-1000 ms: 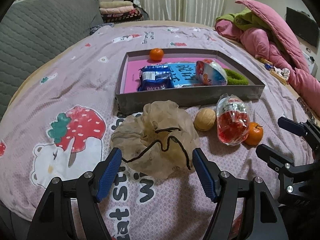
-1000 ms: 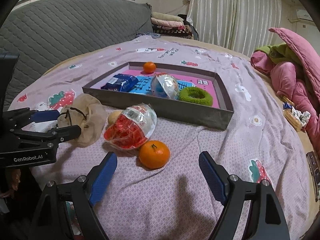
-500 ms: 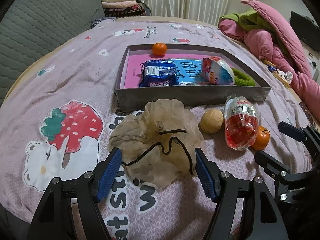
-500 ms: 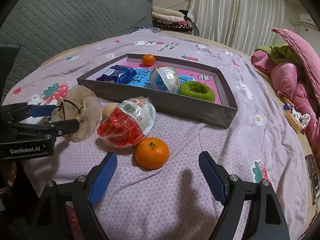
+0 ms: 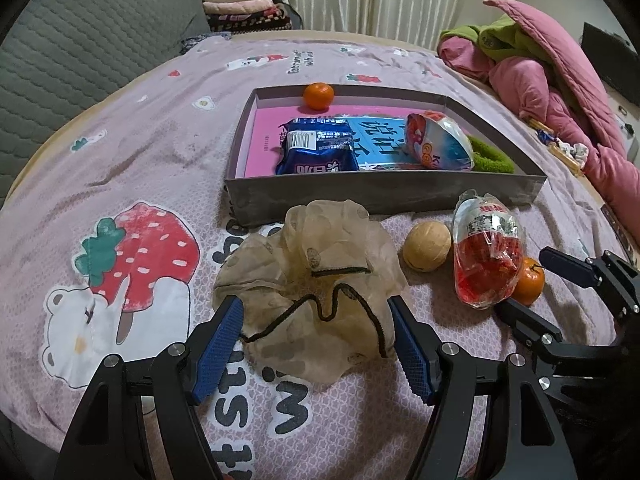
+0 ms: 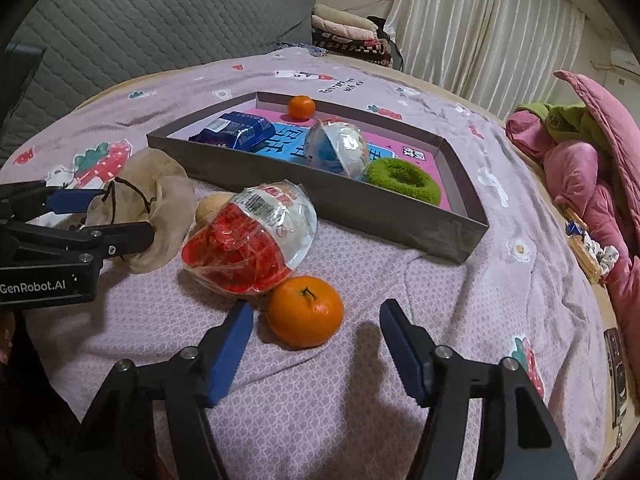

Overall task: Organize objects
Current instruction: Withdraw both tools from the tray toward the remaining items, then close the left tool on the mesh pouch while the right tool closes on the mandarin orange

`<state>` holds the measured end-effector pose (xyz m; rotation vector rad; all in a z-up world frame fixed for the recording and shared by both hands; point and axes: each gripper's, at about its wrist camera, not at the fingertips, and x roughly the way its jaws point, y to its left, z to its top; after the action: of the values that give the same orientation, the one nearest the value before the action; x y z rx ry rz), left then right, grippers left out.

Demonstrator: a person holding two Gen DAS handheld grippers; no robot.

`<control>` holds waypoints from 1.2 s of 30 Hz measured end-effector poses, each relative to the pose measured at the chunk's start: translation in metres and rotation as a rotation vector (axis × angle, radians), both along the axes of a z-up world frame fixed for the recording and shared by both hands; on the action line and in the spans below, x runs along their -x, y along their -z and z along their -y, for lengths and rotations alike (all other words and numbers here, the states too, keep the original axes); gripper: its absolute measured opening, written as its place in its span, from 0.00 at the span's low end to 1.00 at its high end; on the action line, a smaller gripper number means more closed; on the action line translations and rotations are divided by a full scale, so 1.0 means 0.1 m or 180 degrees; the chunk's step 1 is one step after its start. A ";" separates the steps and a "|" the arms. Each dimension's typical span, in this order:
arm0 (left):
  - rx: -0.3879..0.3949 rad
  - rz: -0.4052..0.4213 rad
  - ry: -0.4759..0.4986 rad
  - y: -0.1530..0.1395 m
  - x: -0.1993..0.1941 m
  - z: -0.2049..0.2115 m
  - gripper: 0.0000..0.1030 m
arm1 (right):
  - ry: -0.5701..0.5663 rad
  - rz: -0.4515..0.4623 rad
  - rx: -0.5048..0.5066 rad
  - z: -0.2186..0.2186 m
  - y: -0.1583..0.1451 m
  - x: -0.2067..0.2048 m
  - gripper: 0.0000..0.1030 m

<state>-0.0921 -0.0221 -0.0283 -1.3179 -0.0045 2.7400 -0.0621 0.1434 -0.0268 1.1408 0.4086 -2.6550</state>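
Observation:
A beige mesh drawstring pouch [image 5: 316,280] lies on the bedsheet in front of a grey box tray [image 5: 384,192]. My left gripper [image 5: 314,340] stands open, one blue pad on each side of the pouch. To its right lie a tan ball [image 5: 426,246], a red snack bag [image 5: 486,252] and a tangerine [image 6: 306,312]. My right gripper [image 6: 316,336] straddles that tangerine with its jaws closing, and a gap shows on each side of the fruit. The tray holds another tangerine [image 5: 318,96], a blue packet [image 5: 316,148], a round blue-white packet [image 5: 440,146] and a green ring [image 6: 402,178].
A pile of pink and green quilts [image 5: 552,76] lies at the right edge of the bed. A grey quilted headboard [image 6: 140,24] and folded blankets [image 5: 240,8] stand behind. A strawberry-bear print [image 5: 120,280] marks the sheet at the left.
The right gripper's jaws have narrowed around the tangerine. The left gripper has crept forward, so its pads now flank the pouch.

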 end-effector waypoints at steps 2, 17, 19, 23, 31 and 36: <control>0.0005 0.0002 -0.0001 0.00 0.01 -0.01 0.72 | -0.0019 -0.0008 -0.0015 0.01 0.01 0.00 0.57; 0.0021 -0.0002 -0.0018 0.04 0.08 -0.04 0.72 | -0.0129 0.0043 0.0012 0.04 0.06 0.05 0.38; 0.0017 -0.0004 -0.0021 0.05 0.09 -0.05 0.72 | -0.0126 0.0055 0.0056 0.02 0.05 0.05 0.38; -0.0019 -0.0024 -0.0024 0.05 0.10 -0.05 0.69 | -0.0109 0.0066 0.0083 0.01 0.05 0.06 0.38; -0.0030 -0.0025 0.0023 0.05 0.10 -0.09 0.54 | -0.0055 0.0060 0.0084 -0.02 0.03 0.06 0.37; -0.0092 -0.0028 0.0076 0.03 0.08 -0.08 0.34 | -0.0011 0.0063 0.0114 -0.06 0.02 0.07 0.37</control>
<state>-0.1004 -0.0139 -0.0310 -1.2900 -0.0274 2.7154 -0.0695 0.1496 -0.0291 1.1536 0.3577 -2.6350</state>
